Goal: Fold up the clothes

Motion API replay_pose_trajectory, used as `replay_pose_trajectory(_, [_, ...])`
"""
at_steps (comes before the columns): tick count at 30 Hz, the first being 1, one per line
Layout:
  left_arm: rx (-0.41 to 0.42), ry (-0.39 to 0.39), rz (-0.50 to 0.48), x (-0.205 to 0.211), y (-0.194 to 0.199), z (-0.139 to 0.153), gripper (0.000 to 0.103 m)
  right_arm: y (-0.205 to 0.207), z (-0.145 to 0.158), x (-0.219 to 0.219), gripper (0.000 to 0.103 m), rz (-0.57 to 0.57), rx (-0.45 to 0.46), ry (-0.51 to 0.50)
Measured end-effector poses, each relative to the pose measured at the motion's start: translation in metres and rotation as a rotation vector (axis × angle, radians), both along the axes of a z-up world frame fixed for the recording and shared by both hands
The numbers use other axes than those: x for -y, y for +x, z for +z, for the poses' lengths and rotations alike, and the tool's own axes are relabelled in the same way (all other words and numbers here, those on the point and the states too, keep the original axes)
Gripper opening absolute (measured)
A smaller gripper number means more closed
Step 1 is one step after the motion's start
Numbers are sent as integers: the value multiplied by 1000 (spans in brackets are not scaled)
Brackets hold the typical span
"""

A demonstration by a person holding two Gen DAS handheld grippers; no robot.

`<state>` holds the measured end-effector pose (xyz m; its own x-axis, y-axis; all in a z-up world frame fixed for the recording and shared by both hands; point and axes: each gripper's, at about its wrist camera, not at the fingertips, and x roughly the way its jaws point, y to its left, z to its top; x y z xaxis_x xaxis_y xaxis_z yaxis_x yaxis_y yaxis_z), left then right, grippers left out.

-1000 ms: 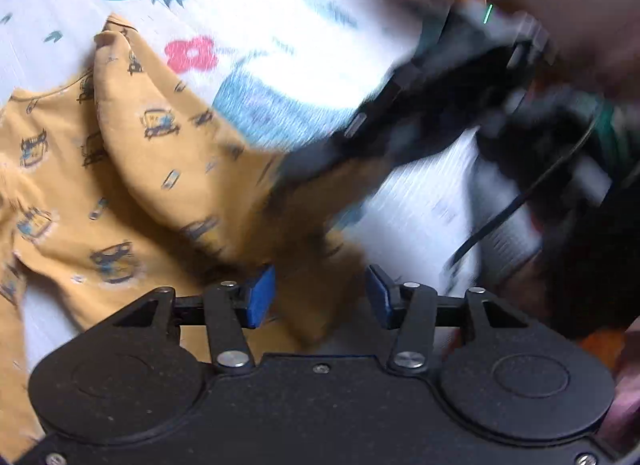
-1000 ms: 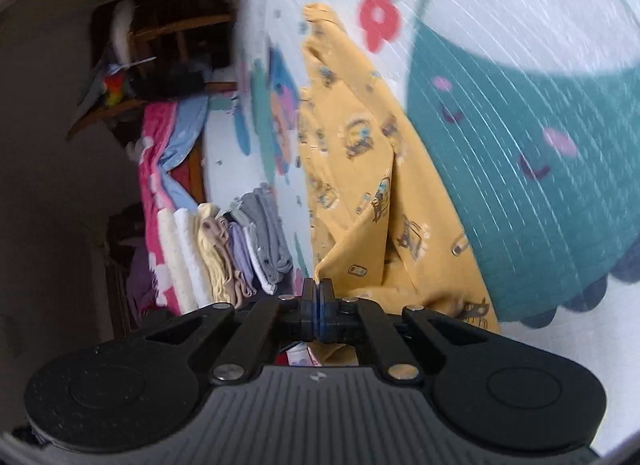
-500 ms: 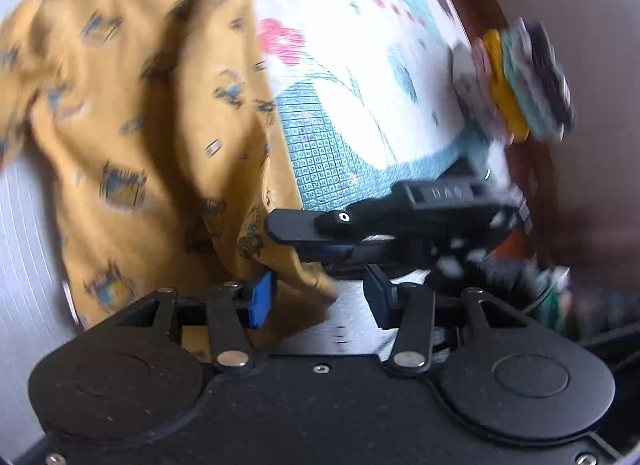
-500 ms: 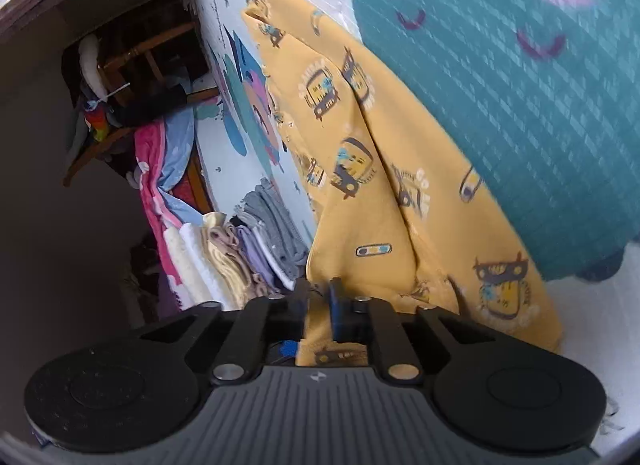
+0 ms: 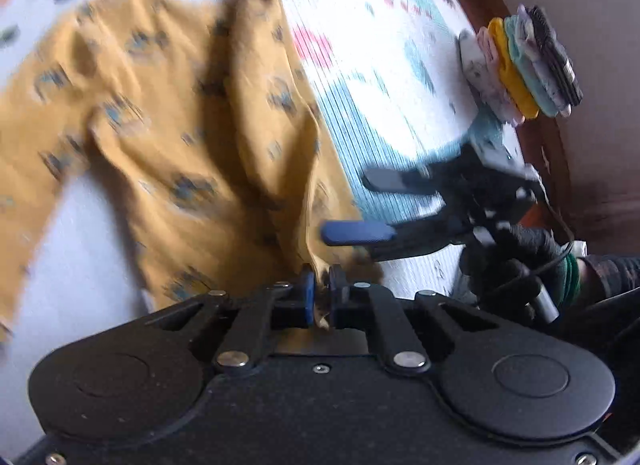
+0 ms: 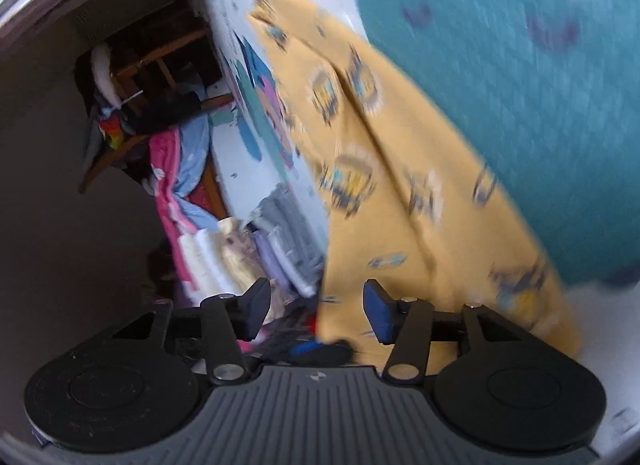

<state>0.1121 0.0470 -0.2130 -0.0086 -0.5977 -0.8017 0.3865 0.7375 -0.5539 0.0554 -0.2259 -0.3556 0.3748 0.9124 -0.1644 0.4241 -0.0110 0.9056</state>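
On printed play mat (image 5: 360,77), left hand-held gripper (image 5: 319,297) clamping yellow shirt (image 5: 180,125); right (image 6: 316,305) opening.

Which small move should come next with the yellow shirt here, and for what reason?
Probably the left gripper, shut on the yellow shirt's near edge, should carry it across to fold. The right gripper is opening, its pads off the cloth, so only the left holds it.

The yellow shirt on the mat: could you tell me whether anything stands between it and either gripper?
Nothing visible does. The left gripper is already shut on the hem of the yellow shirt. The right gripper is opening; its pads press on nothing, and the shirt edge hangs between its fingers with only air around it.
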Motion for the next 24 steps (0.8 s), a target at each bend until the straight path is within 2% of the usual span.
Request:
replay_pose_trajectory(2, [68,-31,-10,-23,17,19,5,5,8,6,53,34,82,-127])
replay_pose_trajectory(5, [195,-10,1,-57,43,46,4,12,20,11,52,96,204,-332])
replay_pose_trajectory(6, [234,12,14,-67,50,52,4,14,21,9,48,120,227,-373])
replay_pose_trajectory(7, [259,34,27,-76,56,56,4,16,22,6,37,144,249,-413])
replay_pose_trajectory(9, [271,64,45,-93,65,55,4,20,26,-1,31,187,287,-472])
replay_pose_trajectory(12, [268,114,52,-110,72,45,4,23,33,-7,31,232,327,-519])
replay_pose_trajectory(15, [254,131,71,-124,80,37,5,25,38,-9,32,262,351,-550])
replay_pose_trajectory(19, [238,87,128,-134,92,39,4,32,58,-14,33,314,477,-665])
replay_pose_trajectory(24, [216,24,186,-135,89,48,4,70,79,-18,30,276,682,-809])
